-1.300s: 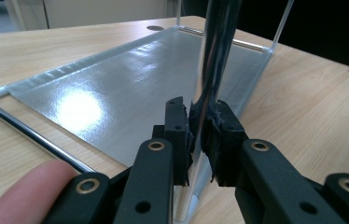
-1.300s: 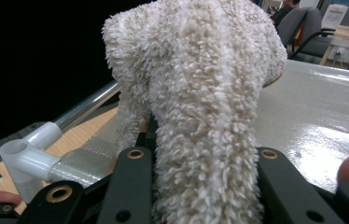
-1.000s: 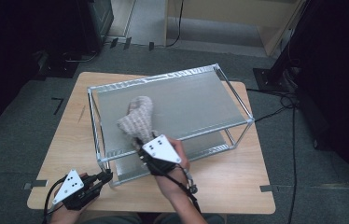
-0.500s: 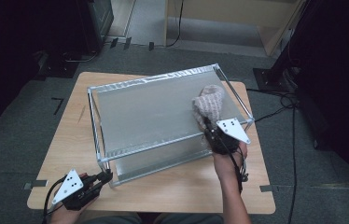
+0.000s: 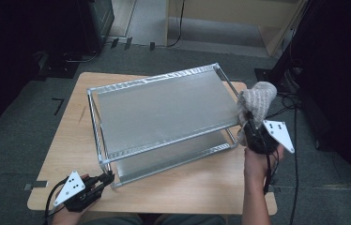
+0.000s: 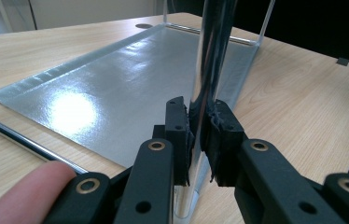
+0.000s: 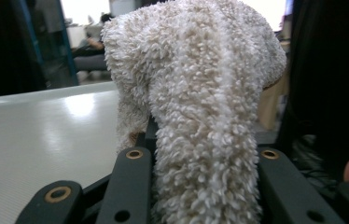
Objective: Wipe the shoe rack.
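My left tongs [image 6: 199,135] are clenched on the rack's [image 5: 164,110] near corner post [image 6: 212,60], steadying it. My right tongs [image 5: 251,131] grasp the cloth [image 5: 256,99], now past the top shelf's far edge; the lower shelf [image 5: 173,157] looks unwiped.

We see a fluffy cream towel [image 5: 257,102] bunched upright at the right of the frame, apparently just off the right end of the two-tier metal rack [image 5: 164,110], centre frame.

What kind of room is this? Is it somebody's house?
Probably not a house; it looks like a workroom or lab. A wooden table stands on grey carpet, cables trail across the floor, and dark equipment stands behind.
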`<state>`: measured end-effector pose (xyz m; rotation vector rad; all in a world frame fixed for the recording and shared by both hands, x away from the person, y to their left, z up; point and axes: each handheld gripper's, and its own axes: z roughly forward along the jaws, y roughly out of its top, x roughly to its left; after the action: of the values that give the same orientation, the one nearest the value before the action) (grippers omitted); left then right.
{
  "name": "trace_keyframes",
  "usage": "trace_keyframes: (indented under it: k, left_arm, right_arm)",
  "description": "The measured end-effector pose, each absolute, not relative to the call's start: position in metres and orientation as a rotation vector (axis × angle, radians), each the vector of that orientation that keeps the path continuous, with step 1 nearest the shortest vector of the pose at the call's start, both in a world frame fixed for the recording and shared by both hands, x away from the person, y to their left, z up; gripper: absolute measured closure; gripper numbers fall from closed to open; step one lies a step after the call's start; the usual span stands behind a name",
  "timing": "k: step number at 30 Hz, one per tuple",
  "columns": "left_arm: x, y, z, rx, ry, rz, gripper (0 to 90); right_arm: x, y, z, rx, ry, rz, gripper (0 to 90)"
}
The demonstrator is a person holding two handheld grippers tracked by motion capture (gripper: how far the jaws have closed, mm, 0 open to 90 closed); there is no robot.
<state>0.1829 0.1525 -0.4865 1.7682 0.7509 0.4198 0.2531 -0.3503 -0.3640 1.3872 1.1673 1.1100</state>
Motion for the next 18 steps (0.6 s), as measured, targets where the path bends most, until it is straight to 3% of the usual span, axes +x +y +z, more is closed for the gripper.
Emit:
trace_keyframes:
  k: [11, 18]
  left_arm:
    - [0.184, 0.154, -0.488, 1.769, 0.741, 0.403, 79.9]
    - [0.184, 0.154, -0.488, 1.777, 0.734, 0.405, 79.9]
  right_arm:
    - [0.219, -0.356, -0.423, 1.424, 1.135, 0.989, 70.4]
    - [0.222, -0.344, -0.474, 1.478, 1.226, 0.87, 70.4]
